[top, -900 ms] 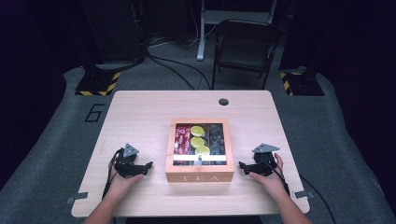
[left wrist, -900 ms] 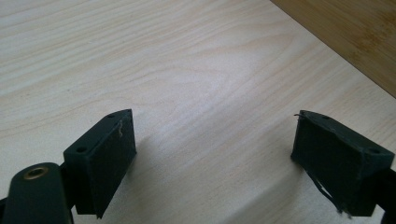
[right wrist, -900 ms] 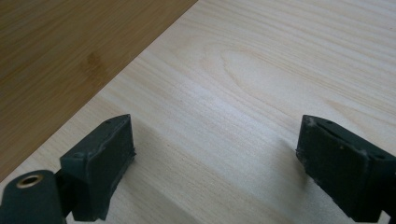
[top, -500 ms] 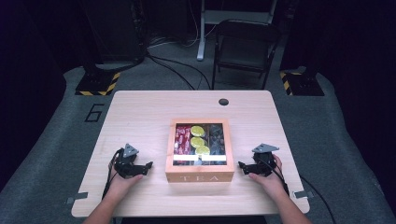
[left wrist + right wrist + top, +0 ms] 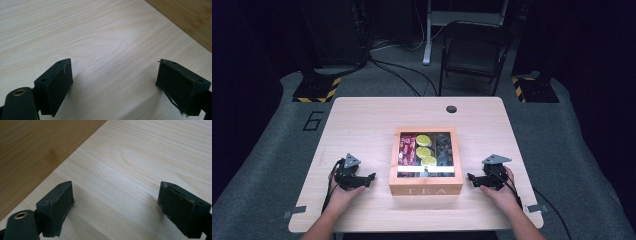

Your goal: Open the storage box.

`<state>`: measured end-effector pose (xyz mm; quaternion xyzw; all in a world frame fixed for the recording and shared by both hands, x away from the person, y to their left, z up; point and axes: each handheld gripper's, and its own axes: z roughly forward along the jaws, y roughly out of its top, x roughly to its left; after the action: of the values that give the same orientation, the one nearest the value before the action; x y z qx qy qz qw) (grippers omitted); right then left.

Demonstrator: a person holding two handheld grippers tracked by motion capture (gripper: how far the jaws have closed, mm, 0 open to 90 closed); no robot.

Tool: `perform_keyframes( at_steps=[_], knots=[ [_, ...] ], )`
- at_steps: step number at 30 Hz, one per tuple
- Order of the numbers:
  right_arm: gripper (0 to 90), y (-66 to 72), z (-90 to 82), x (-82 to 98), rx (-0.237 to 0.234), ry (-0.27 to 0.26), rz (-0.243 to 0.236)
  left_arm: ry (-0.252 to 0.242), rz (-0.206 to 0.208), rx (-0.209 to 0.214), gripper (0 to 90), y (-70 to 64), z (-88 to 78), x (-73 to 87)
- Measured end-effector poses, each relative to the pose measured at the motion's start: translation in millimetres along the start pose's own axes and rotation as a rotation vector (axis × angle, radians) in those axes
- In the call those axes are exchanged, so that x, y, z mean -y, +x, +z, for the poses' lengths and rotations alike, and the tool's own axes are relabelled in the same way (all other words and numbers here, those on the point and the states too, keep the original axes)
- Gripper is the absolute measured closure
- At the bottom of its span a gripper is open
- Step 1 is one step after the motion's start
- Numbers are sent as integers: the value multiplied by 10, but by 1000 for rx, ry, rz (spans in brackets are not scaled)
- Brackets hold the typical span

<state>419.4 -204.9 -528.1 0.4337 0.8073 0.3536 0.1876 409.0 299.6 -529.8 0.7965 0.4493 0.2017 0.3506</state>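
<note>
A wooden tea box [image 5: 426,162] marked TEA stands near the table's front middle, its clear lid showing tea packets with red and yellow prints. My left gripper [image 5: 370,179] rests on the table just left of the box, jaws wide apart over bare wood [image 5: 113,82]. My right gripper [image 5: 471,178] rests just right of the box, jaws also wide apart with nothing between them [image 5: 116,202]. The box's side wall [image 5: 185,18] shows at the top right of the left gripper view, and the same box wall [image 5: 37,147] at the top left of the right gripper view.
The light wooden table [image 5: 362,125] has a round cable hole [image 5: 451,109] at its far edge. A black folding chair [image 5: 474,47] stands beyond the table, with cables and yellow-striped stand bases [image 5: 316,90] on the grey floor.
</note>
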Motion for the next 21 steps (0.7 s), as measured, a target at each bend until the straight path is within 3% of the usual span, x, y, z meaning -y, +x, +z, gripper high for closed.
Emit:
perform_keyframes(
  at_steps=[8, 12, 17, 21],
  knots=[
    [172, 1, -9, 7, -5, -10, -2, -9, -10, -1, 157, 8, -7, 4],
    [359, -8, -66, -18, -15, 11, -2, 1, -42, 29, 319, 23, -59, -23],
    [382, 32, -130, -47, -15, -7, -34, 1, -69, 36, 322, 2, -84, -37],
    [395, 69, -217, -92, -17, -37, -57, -29, -96, 57, 322, -15, -132, -69]
  ],
)
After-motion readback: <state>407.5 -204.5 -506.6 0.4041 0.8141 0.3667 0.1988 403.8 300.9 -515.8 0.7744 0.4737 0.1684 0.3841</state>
